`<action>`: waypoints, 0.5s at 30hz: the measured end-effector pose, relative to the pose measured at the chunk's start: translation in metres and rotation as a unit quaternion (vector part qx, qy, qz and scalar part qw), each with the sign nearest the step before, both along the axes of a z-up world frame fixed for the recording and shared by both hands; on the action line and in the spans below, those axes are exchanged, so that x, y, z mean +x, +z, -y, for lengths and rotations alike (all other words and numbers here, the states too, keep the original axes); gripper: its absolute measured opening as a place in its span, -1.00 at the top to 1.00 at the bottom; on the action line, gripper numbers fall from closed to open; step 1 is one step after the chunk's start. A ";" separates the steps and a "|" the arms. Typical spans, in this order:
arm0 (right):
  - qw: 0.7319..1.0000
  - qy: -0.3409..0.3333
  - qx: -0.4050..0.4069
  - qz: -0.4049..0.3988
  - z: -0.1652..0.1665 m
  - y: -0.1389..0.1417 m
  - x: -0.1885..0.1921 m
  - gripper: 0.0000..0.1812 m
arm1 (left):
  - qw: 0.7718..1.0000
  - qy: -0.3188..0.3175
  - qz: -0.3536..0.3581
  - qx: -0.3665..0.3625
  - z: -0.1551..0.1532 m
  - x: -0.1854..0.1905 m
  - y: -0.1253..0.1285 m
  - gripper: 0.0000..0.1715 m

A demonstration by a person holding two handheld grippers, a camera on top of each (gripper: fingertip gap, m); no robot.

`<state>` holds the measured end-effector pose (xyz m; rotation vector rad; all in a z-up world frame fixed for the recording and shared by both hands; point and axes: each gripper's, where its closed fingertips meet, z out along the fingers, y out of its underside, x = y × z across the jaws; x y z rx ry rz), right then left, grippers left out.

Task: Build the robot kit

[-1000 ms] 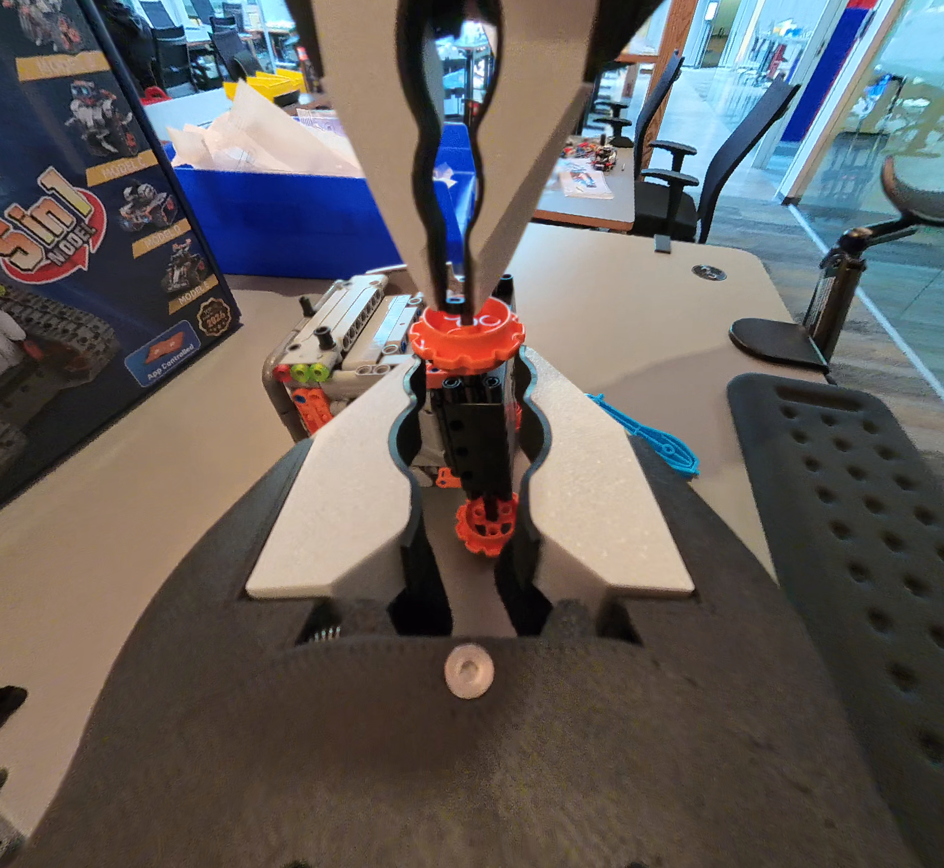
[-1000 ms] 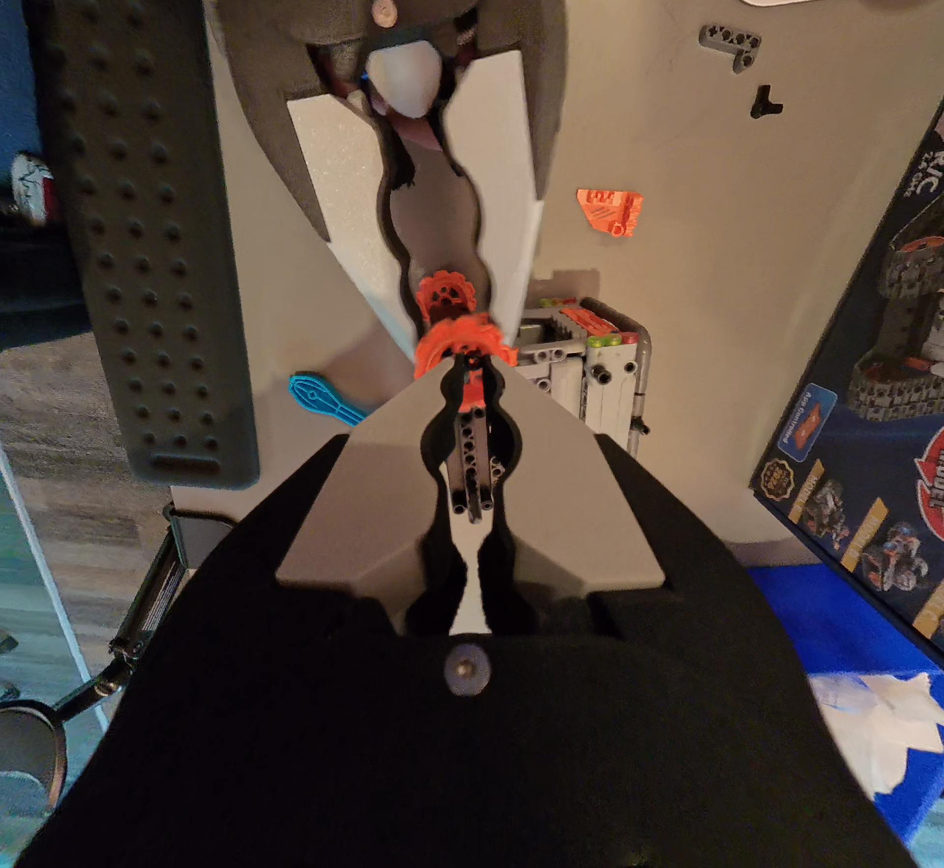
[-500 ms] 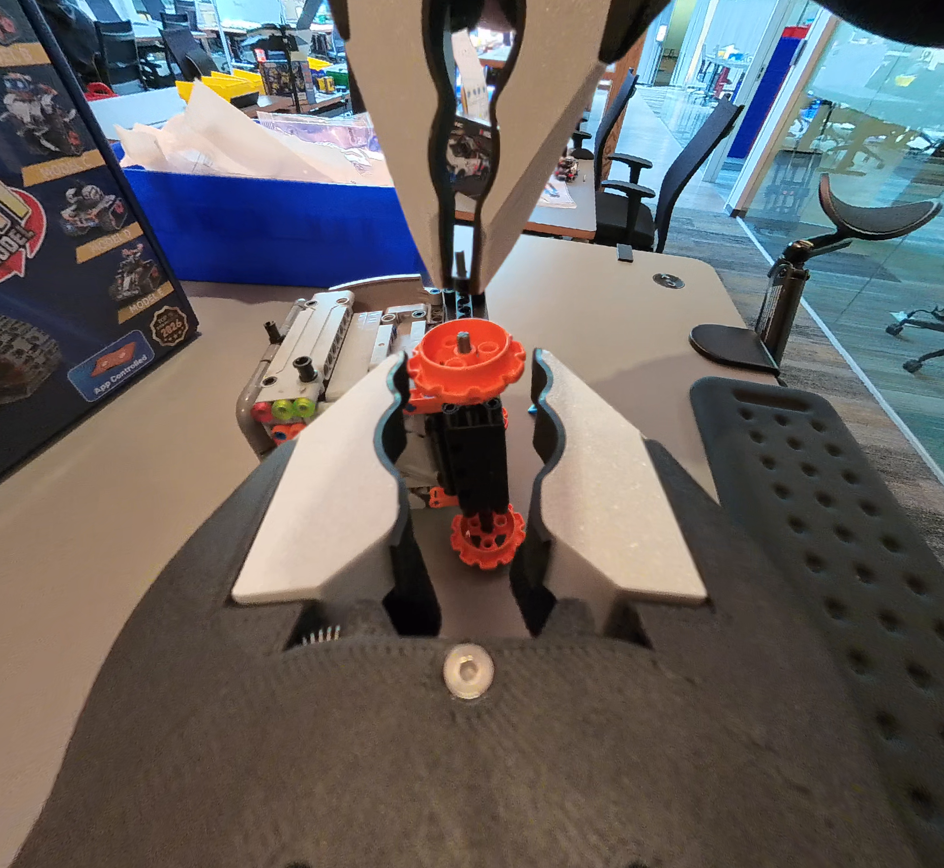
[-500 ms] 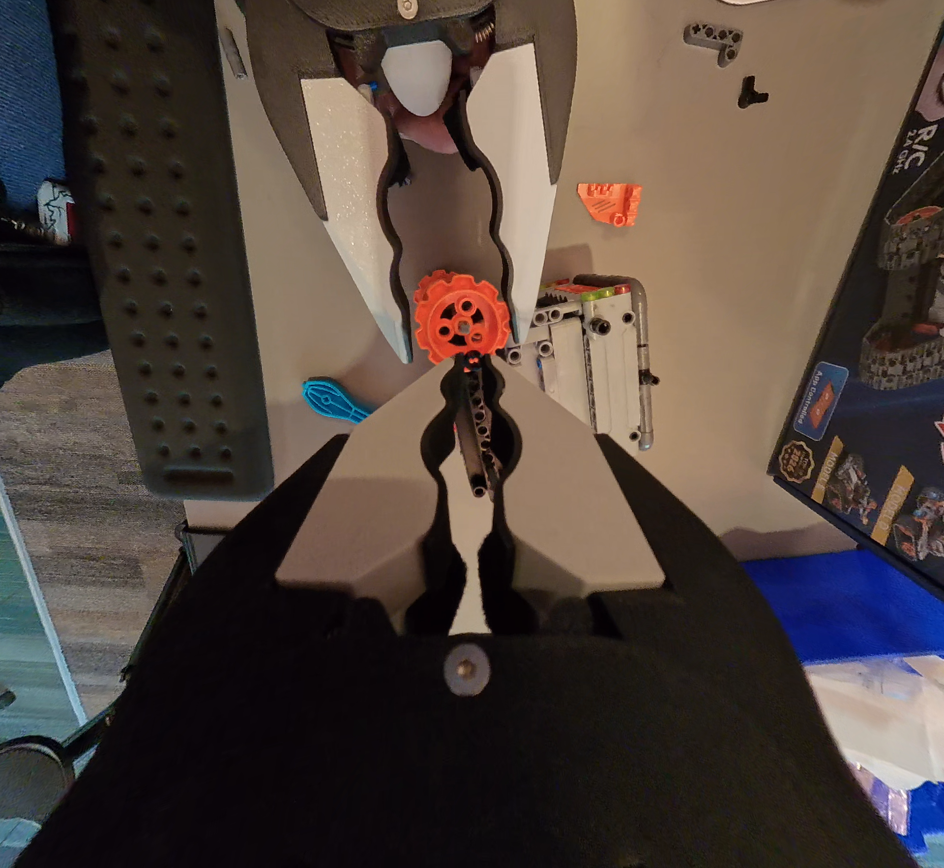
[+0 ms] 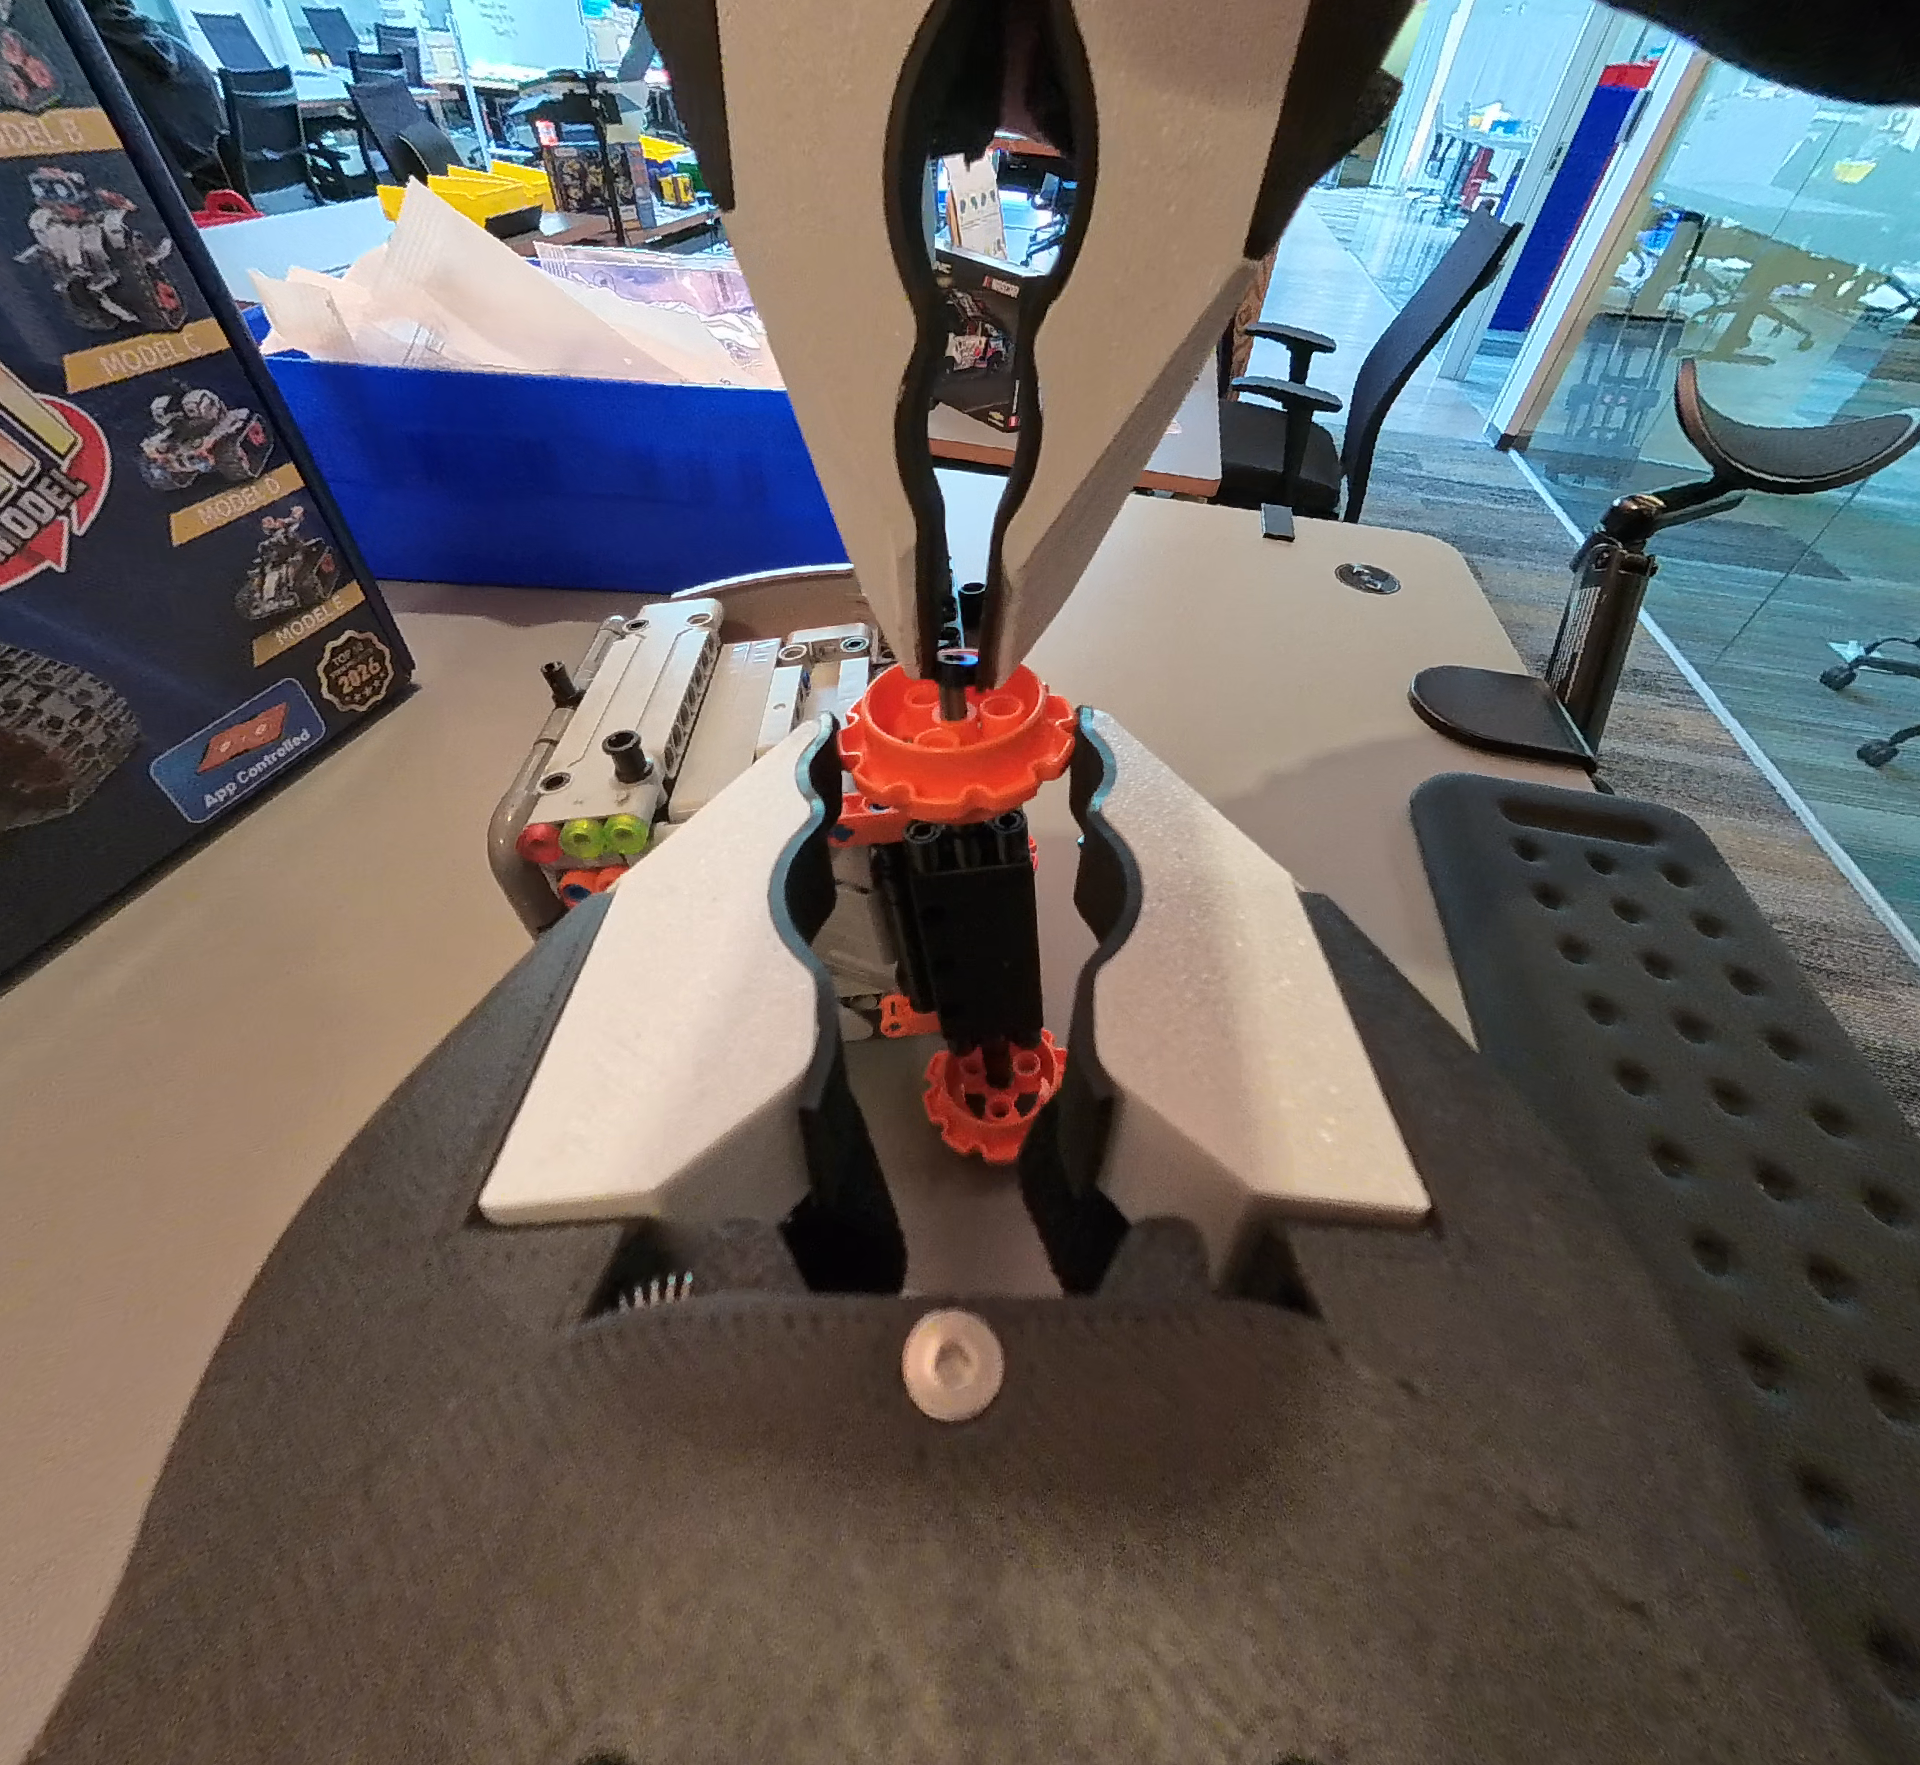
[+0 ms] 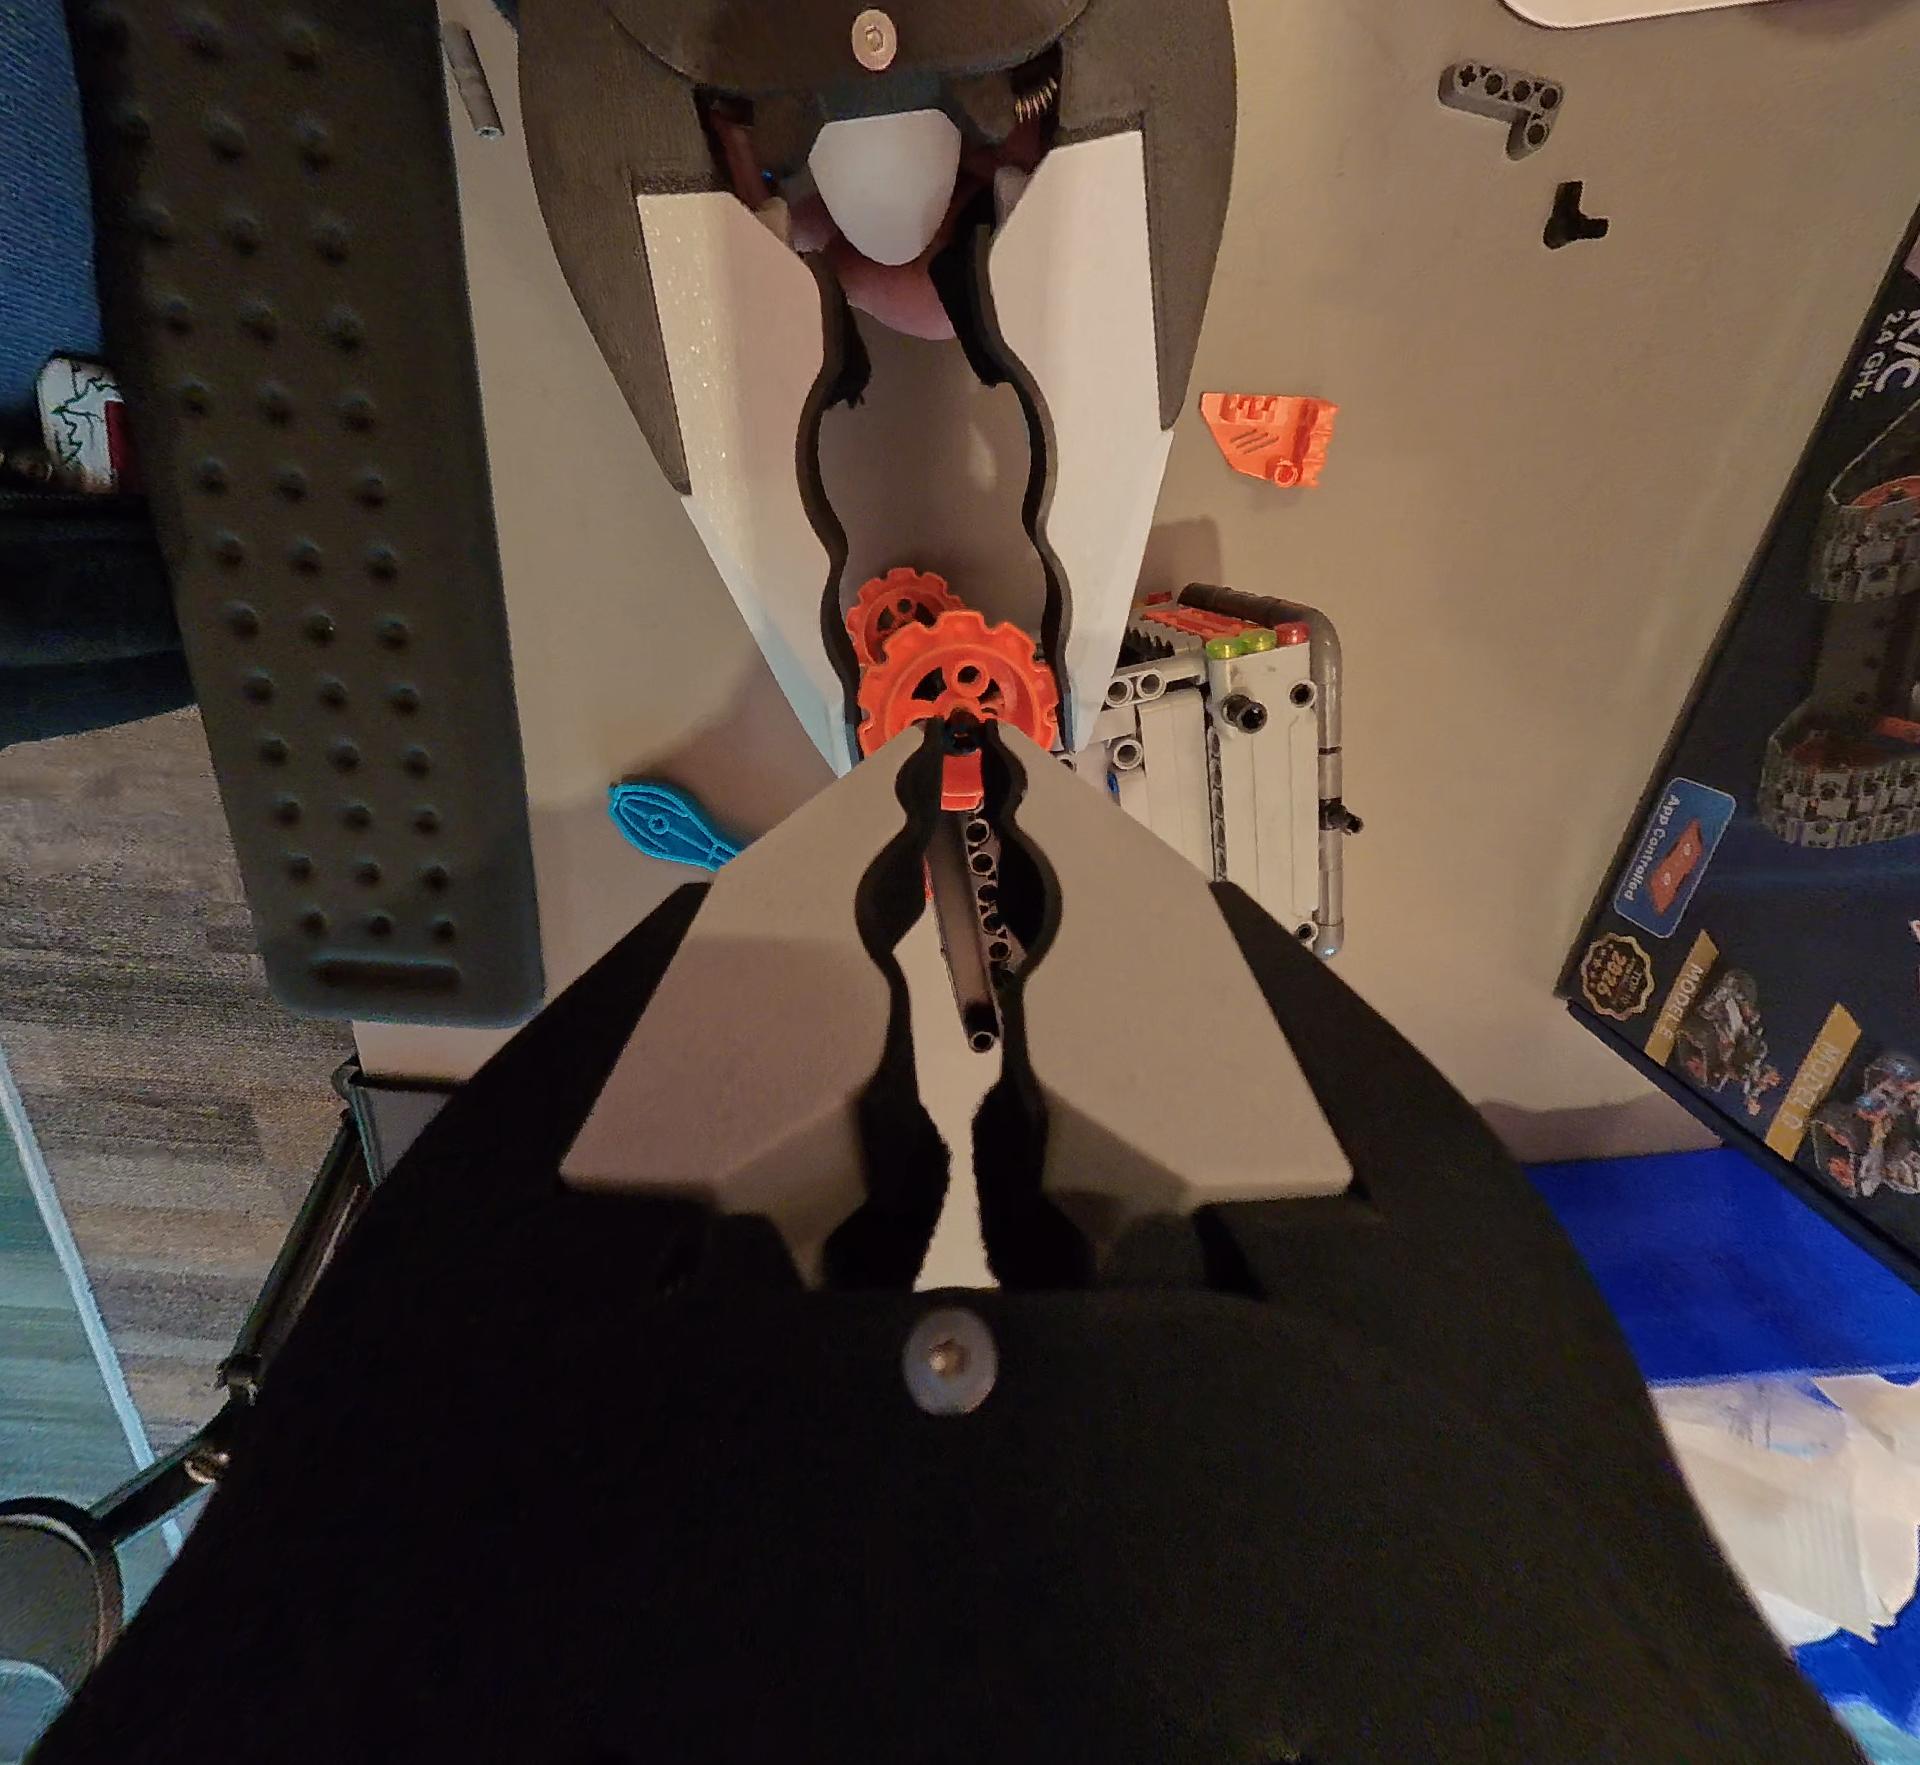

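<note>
Big gear: orange plastic, toothed disc w/ round holes, flat face up. Below it a black studded beam, long axis roughly upright, ending in a small orange gear near the desk. A thin black axle sticks up from the big gear's hub. Right tongs come from above the gear, tips pinching that axle. Left tongs are spread, white wavy-edged fingers either side of the gear's rim; contact unclear. Grey block build sits just left of the gear. Vs 0.5 s ago: right tips were behind the gear, now on the axle; left fingers sit closer to the rim.
</note>
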<state>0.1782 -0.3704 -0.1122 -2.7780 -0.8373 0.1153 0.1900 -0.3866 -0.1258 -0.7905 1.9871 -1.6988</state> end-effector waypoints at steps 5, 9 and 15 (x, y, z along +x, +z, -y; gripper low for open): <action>0.999 0.024 -0.010 0.024 0.000 0.000 0.000 0.96 | 1.000 0.002 0.001 0.001 0.000 0.000 0.000 0.50; 0.999 0.034 -0.027 0.031 -0.001 0.000 0.000 0.96 | 1.000 0.002 0.004 0.003 0.000 0.000 0.000 0.51; 0.998 -0.031 -0.060 -0.006 -0.002 0.000 0.000 0.96 | 1.000 0.018 0.013 0.018 -0.001 0.001 0.000 0.51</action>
